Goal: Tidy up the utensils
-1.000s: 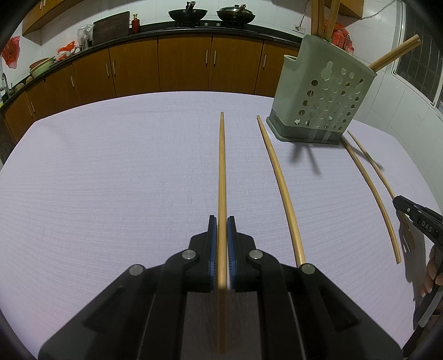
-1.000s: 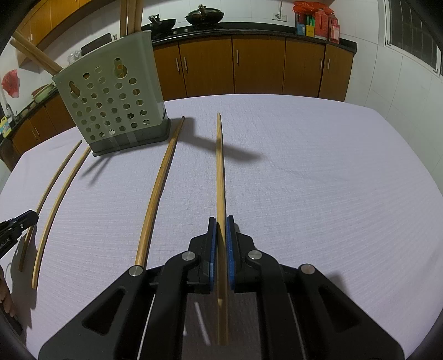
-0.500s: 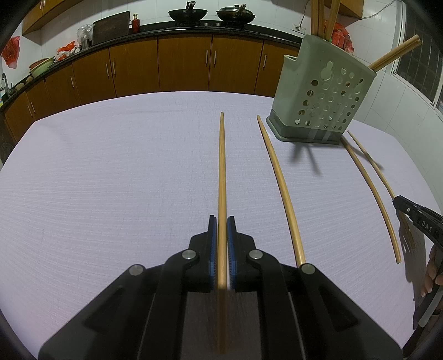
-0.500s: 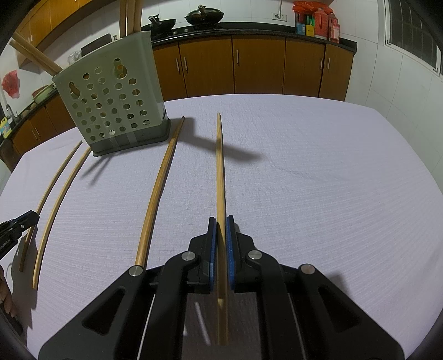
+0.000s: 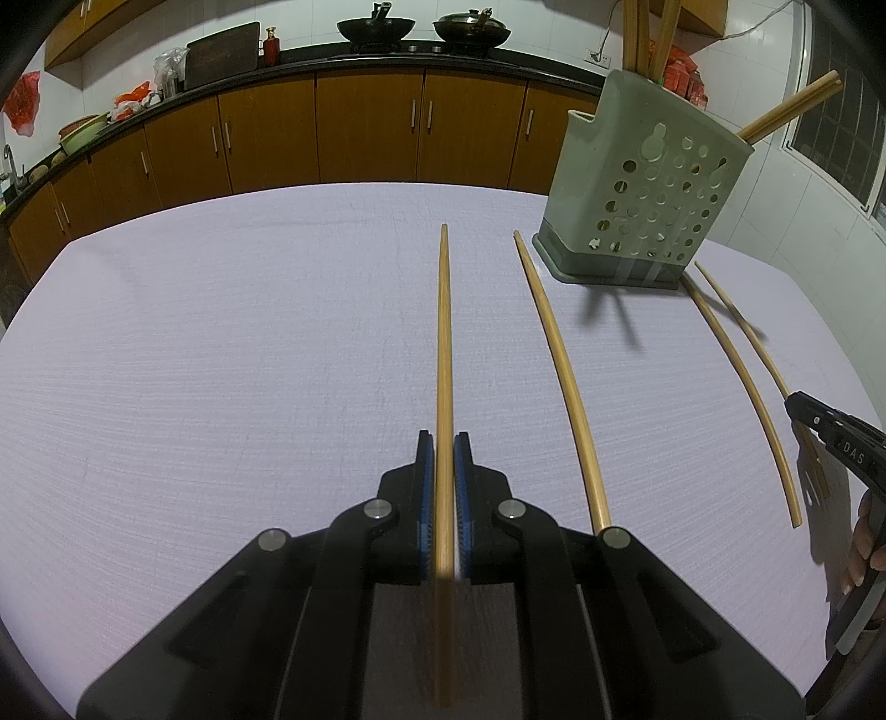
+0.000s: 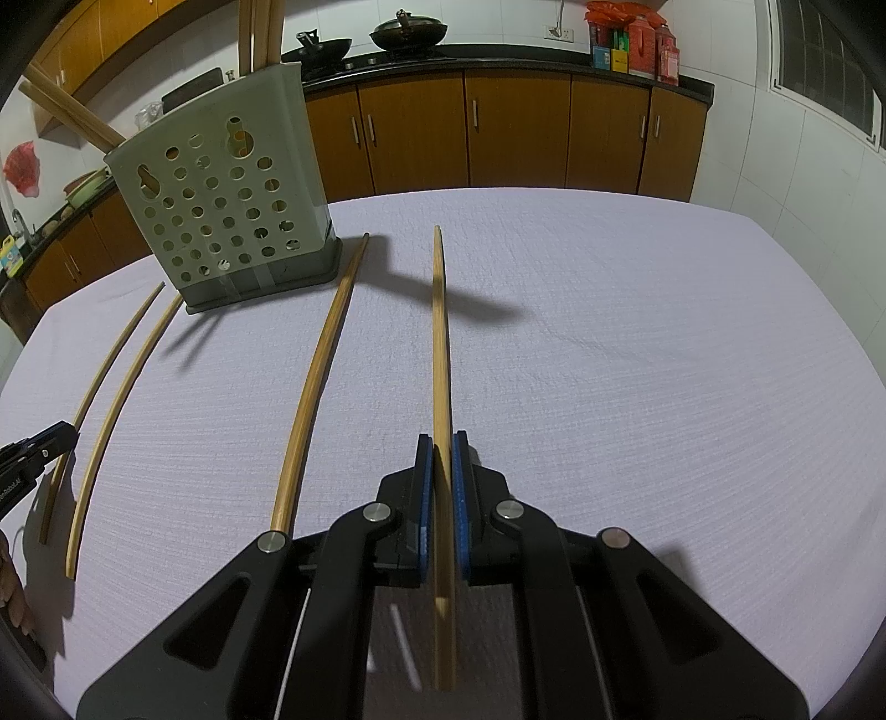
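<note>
My left gripper is shut on a long bamboo chopstick that points forward along the white table. My right gripper is shut on another bamboo chopstick, also pointing forward. A grey-green perforated utensil holder stands at the far right in the left wrist view and at the far left in the right wrist view, with several chopsticks standing in it. Three loose chopsticks lie on the cloth: one beside my held one and two further right.
The table has a white cloth. Brown kitchen cabinets and a counter with woks run along the back. The right gripper's tip shows at the right edge of the left wrist view.
</note>
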`<state>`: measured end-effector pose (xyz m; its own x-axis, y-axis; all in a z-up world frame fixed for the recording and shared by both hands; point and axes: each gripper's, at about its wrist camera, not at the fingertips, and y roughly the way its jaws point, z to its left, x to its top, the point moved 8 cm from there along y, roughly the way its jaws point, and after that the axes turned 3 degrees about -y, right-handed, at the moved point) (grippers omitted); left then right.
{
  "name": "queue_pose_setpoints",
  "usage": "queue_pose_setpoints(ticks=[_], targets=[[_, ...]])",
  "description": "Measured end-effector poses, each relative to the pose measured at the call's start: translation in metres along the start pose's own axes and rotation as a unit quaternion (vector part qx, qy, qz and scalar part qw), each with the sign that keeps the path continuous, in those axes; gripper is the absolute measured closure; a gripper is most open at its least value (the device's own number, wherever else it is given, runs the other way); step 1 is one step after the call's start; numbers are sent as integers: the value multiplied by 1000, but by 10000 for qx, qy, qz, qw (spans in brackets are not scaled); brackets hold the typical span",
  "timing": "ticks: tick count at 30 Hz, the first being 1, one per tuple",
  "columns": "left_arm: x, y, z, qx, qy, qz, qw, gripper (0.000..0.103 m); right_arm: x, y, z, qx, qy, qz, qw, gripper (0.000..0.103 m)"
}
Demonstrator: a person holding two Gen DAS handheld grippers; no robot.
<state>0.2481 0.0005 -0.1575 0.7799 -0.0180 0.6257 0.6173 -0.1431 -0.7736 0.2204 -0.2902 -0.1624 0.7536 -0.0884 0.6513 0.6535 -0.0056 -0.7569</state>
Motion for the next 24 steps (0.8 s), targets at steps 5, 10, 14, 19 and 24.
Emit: queue_pose_setpoints(ticks=[5,10,14,19,24], targets=[[0,0,0,1,1,1,10000,93,0,0,0,0,0,0,10000,95],[0,0,0,-5,-3,4,10000,93,0,0,0,3,3,0,10000,95],[0,-1,0,27,20,0,10000,93,0,-1,0,-12,-8,1,10000,95],[-9,-8,-4,146,200,3,9997,93,-9,-9,1,107,28,7,9999,95],[-9,-7,-5,131,183,5,9997,93,-11,-10,1,159,73,8,9998,95]])
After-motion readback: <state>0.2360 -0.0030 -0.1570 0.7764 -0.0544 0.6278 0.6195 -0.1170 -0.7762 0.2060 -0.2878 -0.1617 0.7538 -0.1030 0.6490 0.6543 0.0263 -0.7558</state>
